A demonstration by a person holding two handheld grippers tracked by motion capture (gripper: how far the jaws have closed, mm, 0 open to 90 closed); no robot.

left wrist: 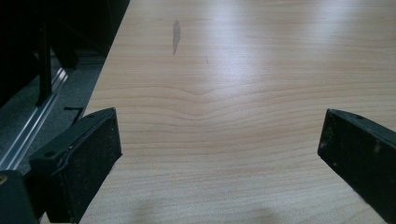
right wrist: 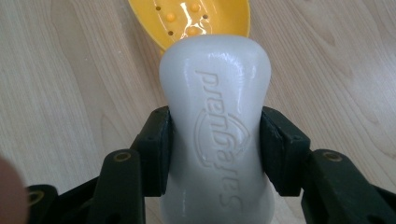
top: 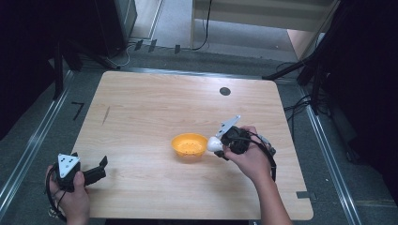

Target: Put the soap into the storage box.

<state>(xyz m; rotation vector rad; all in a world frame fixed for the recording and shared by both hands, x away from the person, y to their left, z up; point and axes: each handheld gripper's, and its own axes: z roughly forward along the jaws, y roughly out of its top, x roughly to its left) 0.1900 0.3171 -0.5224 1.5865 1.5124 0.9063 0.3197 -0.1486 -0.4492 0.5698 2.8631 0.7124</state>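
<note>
Soap bar carried to the yellow dish.
The right gripper (right wrist: 215, 149) clamps the white soap bar (right wrist: 217, 121) just beside the yellow dish (top: 189, 144), over its near rim; a smooth, waisted bar may slip or clip the rim and tip the dish. The left gripper (left wrist: 219, 149), jaws apart and empty, rests well away from the dish.

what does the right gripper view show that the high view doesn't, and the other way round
Right gripper view alone: raised lettering moulded into the white soap bar, the black fingers pressing on both its sides, and small holes and bumps inside the yellow dish just beyond it.

High view alone: the whole wooden table, the left gripper resting open near its front left corner, a dark round spot towards the far edge, and the grey floor around.

Both: the soap bar held in the right gripper right beside the yellow dish.
</note>
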